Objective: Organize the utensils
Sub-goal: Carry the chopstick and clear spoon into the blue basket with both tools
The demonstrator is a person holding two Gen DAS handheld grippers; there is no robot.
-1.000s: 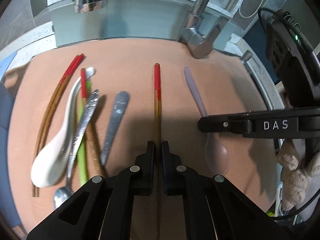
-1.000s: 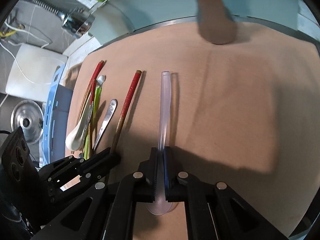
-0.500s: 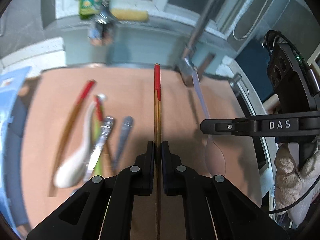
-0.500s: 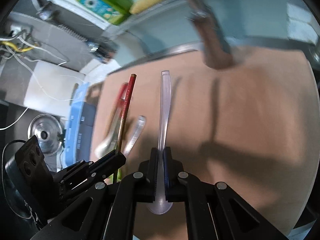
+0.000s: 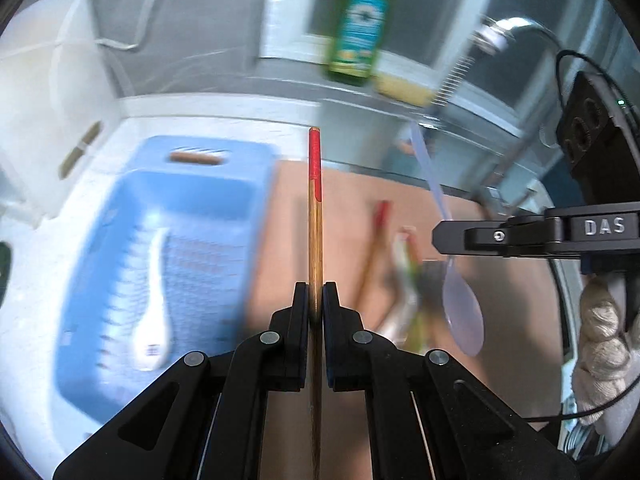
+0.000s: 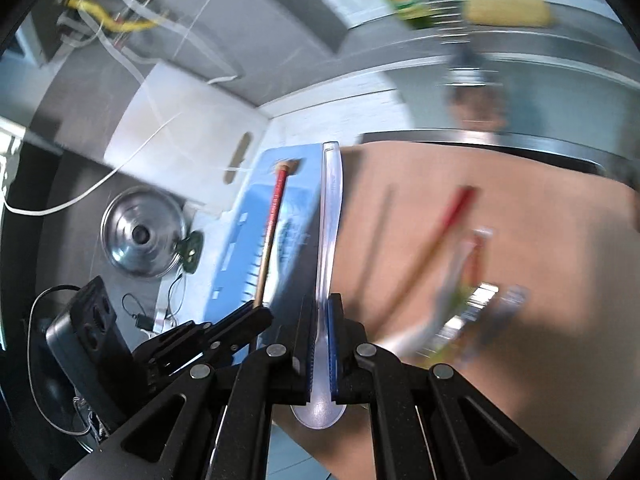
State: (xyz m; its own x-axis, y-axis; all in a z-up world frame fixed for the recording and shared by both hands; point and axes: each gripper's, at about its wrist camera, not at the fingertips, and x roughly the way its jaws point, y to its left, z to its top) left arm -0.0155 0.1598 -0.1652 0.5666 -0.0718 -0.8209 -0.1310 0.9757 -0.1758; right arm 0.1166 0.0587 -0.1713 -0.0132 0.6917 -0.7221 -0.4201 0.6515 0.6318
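Note:
My left gripper (image 5: 315, 300) is shut on a red-tipped wooden chopstick (image 5: 315, 216), held in the air at the edge of a blue basket (image 5: 100, 360). A white spoon (image 5: 154, 300) lies in that basket. My right gripper (image 6: 319, 312) is shut on a clear plastic spoon (image 6: 330, 216), its bowl behind the jaws. In the left wrist view the right gripper (image 5: 440, 236) and the clear spoon (image 5: 462, 312) appear at the right. In the right wrist view the left gripper (image 6: 260, 312) with the chopstick (image 6: 274, 216) appears at the lower left. Blurred utensils (image 5: 404, 280) remain on the tan mat (image 6: 480, 168).
A green bottle (image 5: 358, 28) and a yellow sponge (image 5: 404, 88) stand on the ledge behind. The tap (image 5: 508, 28) rises at the back right. A white board (image 6: 180, 120) and a steel lid (image 6: 142, 236) lie left of the basket. A gloved hand (image 5: 600, 336) holds the right gripper.
Both grippers lifted their utensils off the mat and swung left together toward the blue basket. The pile of utensils stayed on the mat and now lies to the right.

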